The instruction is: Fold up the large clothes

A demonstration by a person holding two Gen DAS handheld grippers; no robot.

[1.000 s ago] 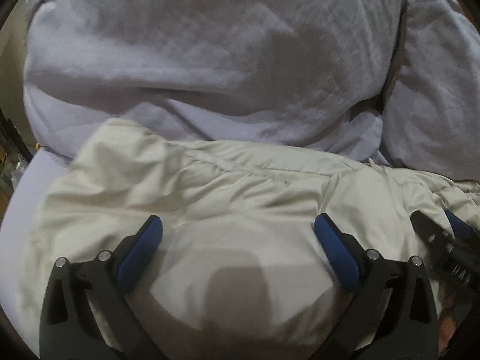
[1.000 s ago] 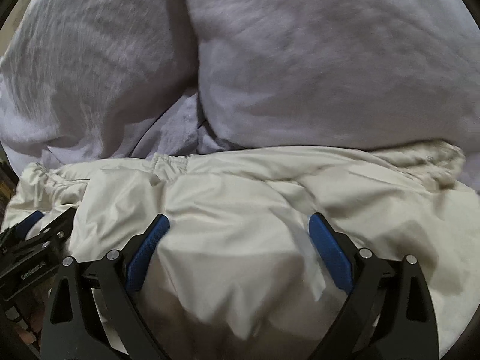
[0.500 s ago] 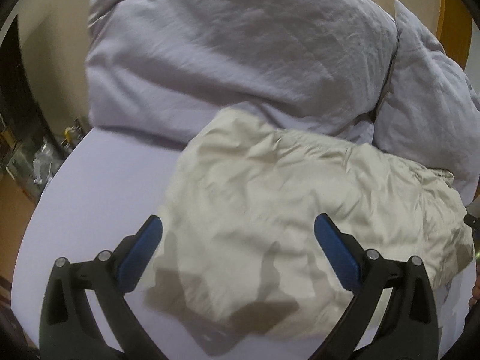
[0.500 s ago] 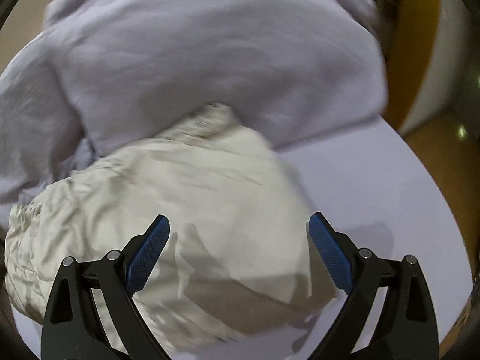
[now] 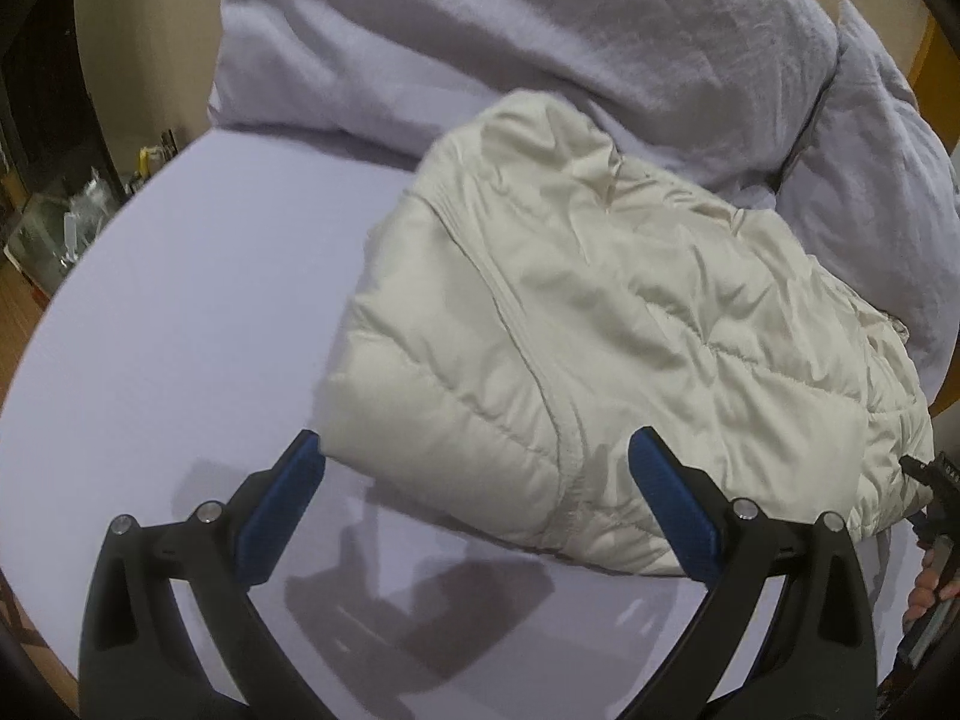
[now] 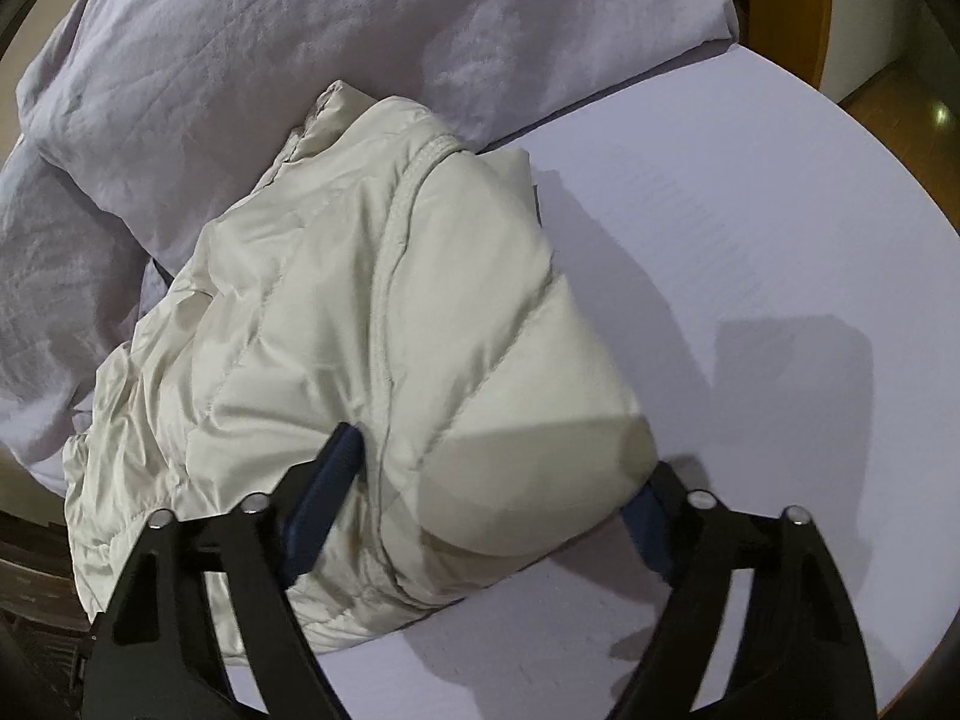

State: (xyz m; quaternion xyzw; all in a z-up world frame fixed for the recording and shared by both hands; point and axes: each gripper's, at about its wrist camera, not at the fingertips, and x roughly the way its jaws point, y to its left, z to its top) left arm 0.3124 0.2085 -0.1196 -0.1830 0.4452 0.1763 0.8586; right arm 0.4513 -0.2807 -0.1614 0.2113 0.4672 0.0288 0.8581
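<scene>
Now the cream quilted jacket (image 6: pixel 372 324) lies folded on the lavender sheet (image 5: pixel 180 312), its far edge against the grey pillows (image 5: pixel 510 30) at twelve o'clock. Having just been closing, the right gripper (image 6: pixel 498 498) pinches the jacket's near corner. At six o'clock, the left gripper (image 5: pixel 477 492) gapes, empty.

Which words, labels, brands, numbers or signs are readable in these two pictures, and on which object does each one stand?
Nothing can be read for certain.
Small white lettering on the black body of the right gripper, at the right edge of the left wrist view: too small and blurred to read.
Cream puffer jacket: no label or print shows.
Lilac bedding: no text.
</scene>
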